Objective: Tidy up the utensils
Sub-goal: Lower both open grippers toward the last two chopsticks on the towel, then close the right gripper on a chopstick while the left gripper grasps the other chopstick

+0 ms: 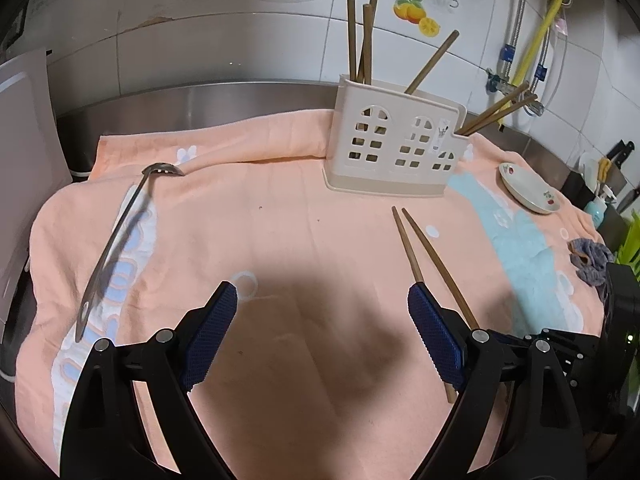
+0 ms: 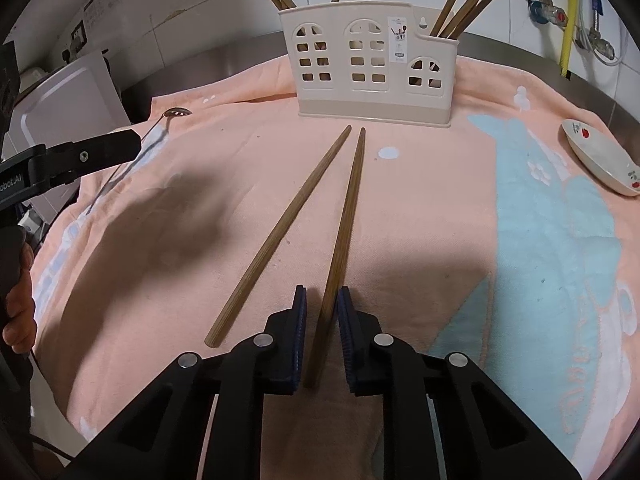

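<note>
Right gripper (image 2: 322, 312) sits low over the peach towel (image 2: 420, 240), jaws nearly closed around the thick end of one chopstick (image 2: 344, 232); whether the pads actually press it, can't tell. Its twin chopstick (image 2: 280, 236) lies just beside, both pointing at the cream utensil holder (image 2: 368, 64) near the towel's back edge, already stuffed with chopsticks. Left gripper (image 1: 322, 312) hangs wide open, holding nothing. Slotted ladle (image 1: 120, 236) along the left edge, small dish (image 2: 600, 160) at the right. Steel counter, white tiled wall behind.

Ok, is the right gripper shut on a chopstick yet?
Nearly or just shut: the right gripper has one chopstick between its pads, hardly any gap; contact cannot be confirmed.
</note>
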Motion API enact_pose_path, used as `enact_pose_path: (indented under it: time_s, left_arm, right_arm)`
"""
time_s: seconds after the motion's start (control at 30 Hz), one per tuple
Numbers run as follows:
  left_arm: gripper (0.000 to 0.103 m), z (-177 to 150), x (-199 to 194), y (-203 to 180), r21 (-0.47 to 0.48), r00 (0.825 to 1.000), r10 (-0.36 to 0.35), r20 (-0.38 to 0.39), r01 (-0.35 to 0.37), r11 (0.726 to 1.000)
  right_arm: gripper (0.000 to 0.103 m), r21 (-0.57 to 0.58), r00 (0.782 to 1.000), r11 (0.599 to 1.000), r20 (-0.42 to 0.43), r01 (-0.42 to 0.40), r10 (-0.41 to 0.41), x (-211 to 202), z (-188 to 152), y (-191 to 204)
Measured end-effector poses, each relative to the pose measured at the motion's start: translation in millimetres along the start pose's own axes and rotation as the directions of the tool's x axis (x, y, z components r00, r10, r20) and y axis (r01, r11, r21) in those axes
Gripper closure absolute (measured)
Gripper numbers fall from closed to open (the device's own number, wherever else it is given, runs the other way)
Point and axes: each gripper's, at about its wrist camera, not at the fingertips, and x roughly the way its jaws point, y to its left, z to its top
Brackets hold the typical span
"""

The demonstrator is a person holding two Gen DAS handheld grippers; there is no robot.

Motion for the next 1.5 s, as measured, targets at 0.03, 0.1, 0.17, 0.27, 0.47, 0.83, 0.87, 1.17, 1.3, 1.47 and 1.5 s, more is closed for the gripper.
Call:
enact_pose_path:
  time_s: [0.03, 0.1, 0.17, 0.27, 0.47, 0.83, 0.87, 1.17, 1.3, 1.47, 1.5]
  left_arm:
    - [0.017, -0.9, 0.7, -0.7, 0.000, 1.000, -0.001, -0.002, 0.001, 1.000]
    - [0.017, -3.0, 1.8, -2.7, 0.003, 1.000, -0.006, -0.008, 0.006, 1.000]
    - [0.017, -5.1, 3.7, -5.9, 0.013, 1.000, -0.009, -0.016, 0.009, 1.000]
    - [0.017, -10.1, 6.7, -13.0, 0.030, 0.999, -0.020, -0.031, 0.021, 0.999]
    - [0.018, -20.5, 13.6, -26.0, 0.050, 0.996, -0.059, -0.064, 0.063, 0.997]
    - [0.047, -39.2, 36.1, -62.6, 0.101, 0.972, -0.178, -0.153, 0.194, 0.976]
    - [0.050, -40.1, 38.2, -65.0, 0.101, 0.970, -0.185, -0.161, 0.202, 0.974]
    - [0.075, -46.2, 57.5, -80.4, 0.098, 0.956, -0.200, -0.215, 0.225, 0.969]
    - [0.079, -45.4, 61.4, -83.0, 0.101, 0.957, -0.190, -0.217, 0.216, 0.971]
    - [0.083, -45.9, 62.1, -86.5, 0.115, 0.964, -0.162, -0.212, 0.190, 0.975]
    - [0.083, -45.9, 61.8, -86.6, 0.118, 0.964, -0.158, -0.212, 0.186, 0.976]
  right_arm:
    - [0.092, -0.005, 1.000, 1.000, 0.001, 0.010, -0.010, -0.1, -0.5, 0.6]
    - [0.093, -0.012, 1.000, 1.000, 0.004, 0.022, -0.022, -0.2, -0.9, 1.1]
    - [0.093, -0.009, 1.000, 1.000, 0.007, 0.025, -0.025, -0.5, -1.7, 0.8]
    - [0.094, -0.008, 1.000, 1.000, 0.013, 0.028, -0.028, -2.4, -2.9, -0.4]
    - [0.095, 0.005, 0.999, 1.000, 0.043, 0.027, -0.027, -16.0, -3.4, -7.5]
    - [0.096, 0.006, 0.987, 0.999, 0.153, 0.047, -0.048, -56.5, 3.2, -18.4]
    - [0.096, 0.003, 0.986, 0.999, 0.160, 0.049, -0.049, -59.2, 4.0, -19.5]
    - [0.096, 0.014, 0.980, 0.999, 0.191, 0.050, -0.052, -70.2, 4.9, -27.0]
    - [0.096, 0.017, 0.979, 0.999, 0.198, 0.048, -0.050, -72.2, 5.0, -28.3]
    - [0.096, 0.020, 0.979, 0.999, 0.200, 0.045, -0.048, -72.4, 4.6, -29.1]
    - [0.096, 0.019, 0.979, 0.999, 0.200, 0.046, -0.049, -72.3, 4.7, -28.9]
